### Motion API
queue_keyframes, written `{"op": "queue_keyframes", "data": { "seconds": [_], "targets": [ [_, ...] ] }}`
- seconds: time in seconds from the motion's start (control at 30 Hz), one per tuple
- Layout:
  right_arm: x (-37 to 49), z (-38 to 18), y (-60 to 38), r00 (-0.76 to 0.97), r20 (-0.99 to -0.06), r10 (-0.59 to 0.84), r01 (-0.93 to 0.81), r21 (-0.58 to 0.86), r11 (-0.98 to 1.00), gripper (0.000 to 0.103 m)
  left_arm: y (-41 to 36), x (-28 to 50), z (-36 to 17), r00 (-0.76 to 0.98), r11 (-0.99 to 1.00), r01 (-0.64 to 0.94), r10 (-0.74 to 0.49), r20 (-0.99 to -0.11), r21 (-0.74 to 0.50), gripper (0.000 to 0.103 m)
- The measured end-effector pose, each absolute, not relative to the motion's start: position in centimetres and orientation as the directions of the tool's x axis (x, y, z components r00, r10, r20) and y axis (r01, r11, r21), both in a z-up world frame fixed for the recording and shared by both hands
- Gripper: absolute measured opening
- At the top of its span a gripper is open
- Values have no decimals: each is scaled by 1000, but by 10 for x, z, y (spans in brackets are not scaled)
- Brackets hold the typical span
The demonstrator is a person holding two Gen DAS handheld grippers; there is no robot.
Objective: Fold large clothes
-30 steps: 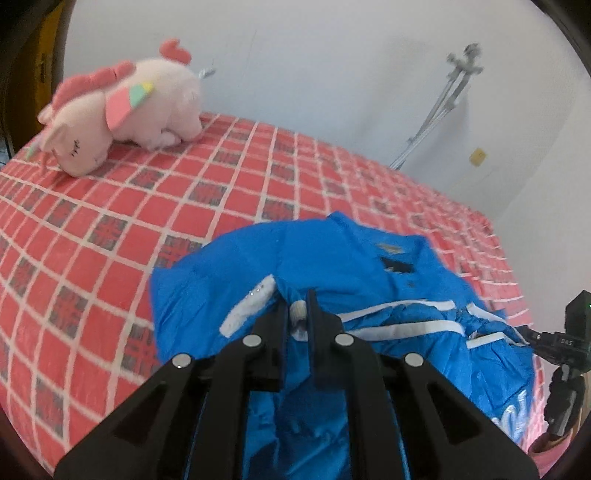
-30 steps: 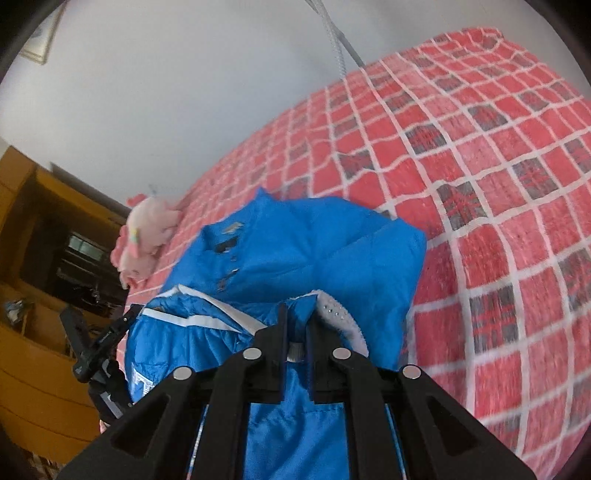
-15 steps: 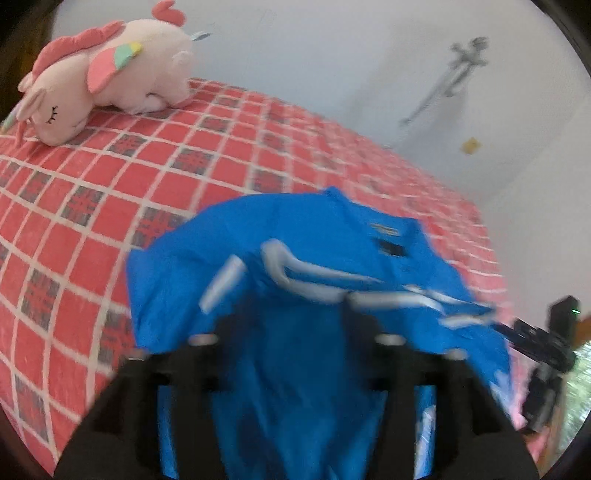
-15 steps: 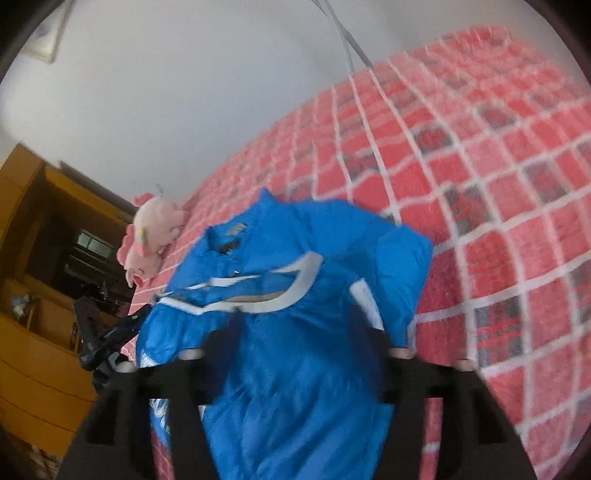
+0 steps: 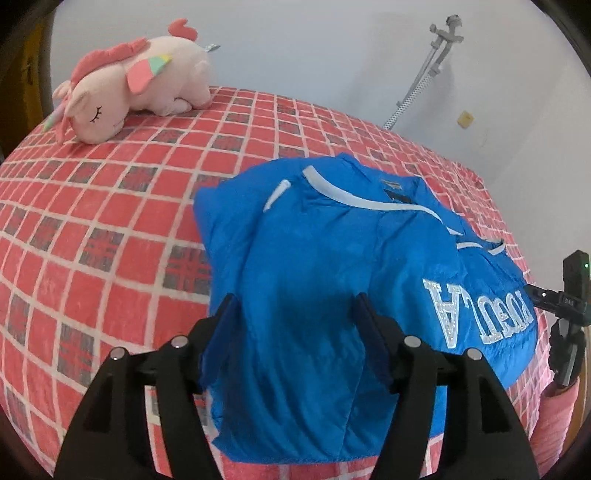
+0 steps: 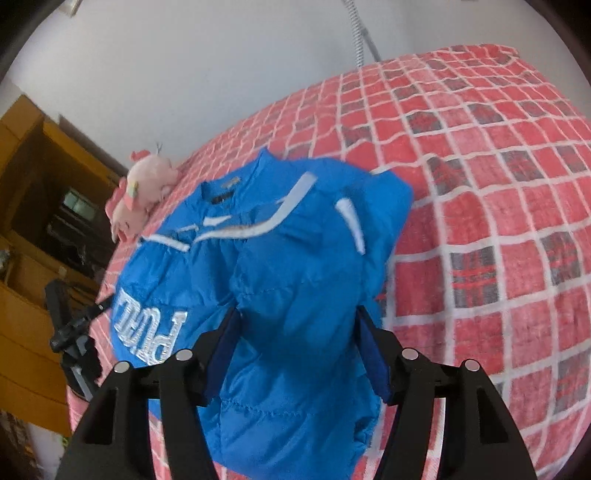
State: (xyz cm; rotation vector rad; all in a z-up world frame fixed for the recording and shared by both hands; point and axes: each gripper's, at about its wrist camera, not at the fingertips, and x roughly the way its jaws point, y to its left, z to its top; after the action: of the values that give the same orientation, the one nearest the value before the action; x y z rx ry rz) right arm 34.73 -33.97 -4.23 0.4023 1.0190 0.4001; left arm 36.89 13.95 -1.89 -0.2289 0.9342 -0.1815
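A blue jacket (image 5: 332,266) is seen folded on the bed (image 5: 110,221), near its front edge, its collar pointed toward the far edge and its long axis run front to back. A crutch head (image 5: 445,31) is shown only in the left view, a wooden cabinet (image 6: 26,258) only in the right. The left claw (image 5: 295,325) and right claw (image 6: 295,332) have just been opened; both are held spread above the fabric, nothing pinched.
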Motion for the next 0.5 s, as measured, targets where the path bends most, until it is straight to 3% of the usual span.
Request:
{"op": "queue_keyframes", "data": {
  "seconds": [0.03,0.17,0.2,0.27,0.5],
  "targets": [
    [347,-42,-335,471,-743,475,-136,471,872,54,137,369,-19,587,964,55,-241,-773,-259,60],
    [337,-33,-323,526,-763,376,-148,353,924,20,122,362,-14,625,977,74,-201,-755,-199,18],
    [333,-29,-322,540,-753,375,-158,347,925,17,119,358,-10,641,979,86,-198,-742,-187,10],
    [326,-19,-322,570,-731,375,-178,336,925,11,115,348,0,685,980,104,-195,-702,-171,7],
    [331,29,-326,658,-644,390,-195,355,914,10,110,343,44,801,978,97,-185,-569,-183,5]
  ]
}}
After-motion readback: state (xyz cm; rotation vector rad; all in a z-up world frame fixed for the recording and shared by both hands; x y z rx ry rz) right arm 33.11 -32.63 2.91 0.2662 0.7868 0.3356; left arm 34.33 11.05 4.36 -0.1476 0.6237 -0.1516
